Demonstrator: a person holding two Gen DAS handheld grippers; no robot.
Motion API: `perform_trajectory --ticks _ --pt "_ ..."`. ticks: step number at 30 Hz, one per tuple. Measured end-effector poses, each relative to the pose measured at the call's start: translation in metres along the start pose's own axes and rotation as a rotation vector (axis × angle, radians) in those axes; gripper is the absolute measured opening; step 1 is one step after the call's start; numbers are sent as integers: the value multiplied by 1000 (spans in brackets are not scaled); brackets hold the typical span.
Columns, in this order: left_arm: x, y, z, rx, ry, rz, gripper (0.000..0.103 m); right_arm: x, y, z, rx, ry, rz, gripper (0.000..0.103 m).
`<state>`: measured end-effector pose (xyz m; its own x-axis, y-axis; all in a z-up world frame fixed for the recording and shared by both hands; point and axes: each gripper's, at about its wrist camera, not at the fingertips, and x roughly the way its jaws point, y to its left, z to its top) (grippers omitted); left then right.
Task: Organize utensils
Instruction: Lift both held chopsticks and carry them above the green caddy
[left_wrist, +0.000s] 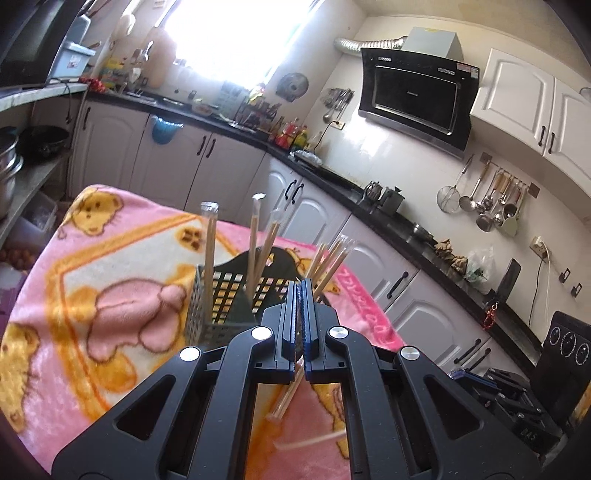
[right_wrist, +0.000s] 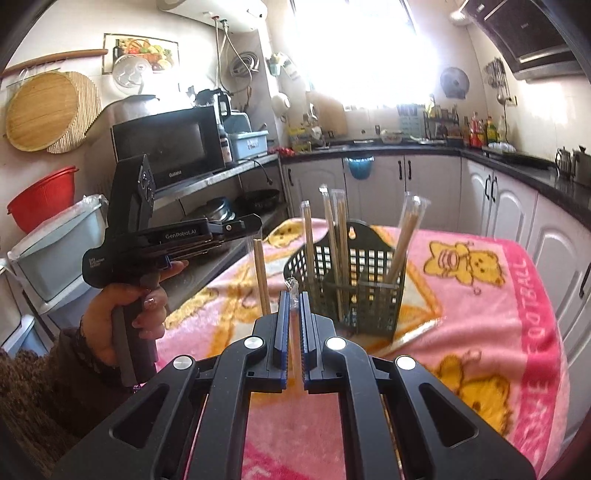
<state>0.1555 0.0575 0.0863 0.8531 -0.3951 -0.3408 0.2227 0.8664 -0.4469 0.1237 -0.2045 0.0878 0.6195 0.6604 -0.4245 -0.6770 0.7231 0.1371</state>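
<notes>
Left gripper (left_wrist: 300, 286) pinching a wrapped chopstick pair (left_wrist: 286, 397), held over the table's pink blanket (left_wrist: 110, 258); right gripper (right_wrist: 293, 297) clamped on another wrapped pair (right_wrist: 294, 295); green basket (right_wrist: 373, 306) on the blanket holds several wrapped pairs upright, just ahead of both grippers.

The matte black plastic left gripper (left_wrist: 300, 286) is showing blue ribbed pads (left_wrist: 303, 314) and four round silver screws. The matching black right gripper (right_wrist: 294, 297) is wearing identical fittings. Behind the left gripper's handle, the bare-skinned left hand (right_wrist: 122, 314) is showing decorated nails and a fuzzy dark brown sleeve.
</notes>
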Motion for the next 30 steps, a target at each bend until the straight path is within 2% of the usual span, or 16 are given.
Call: perform_trajectory --ticks 16,30 --pt "-5 -25 30 56 -51 -68 1 -12 0 33 -11 -94 5 5" --pt "-10 -46 60 121 -105 -119 1 -13 7 78 -60 -183 -11 5"
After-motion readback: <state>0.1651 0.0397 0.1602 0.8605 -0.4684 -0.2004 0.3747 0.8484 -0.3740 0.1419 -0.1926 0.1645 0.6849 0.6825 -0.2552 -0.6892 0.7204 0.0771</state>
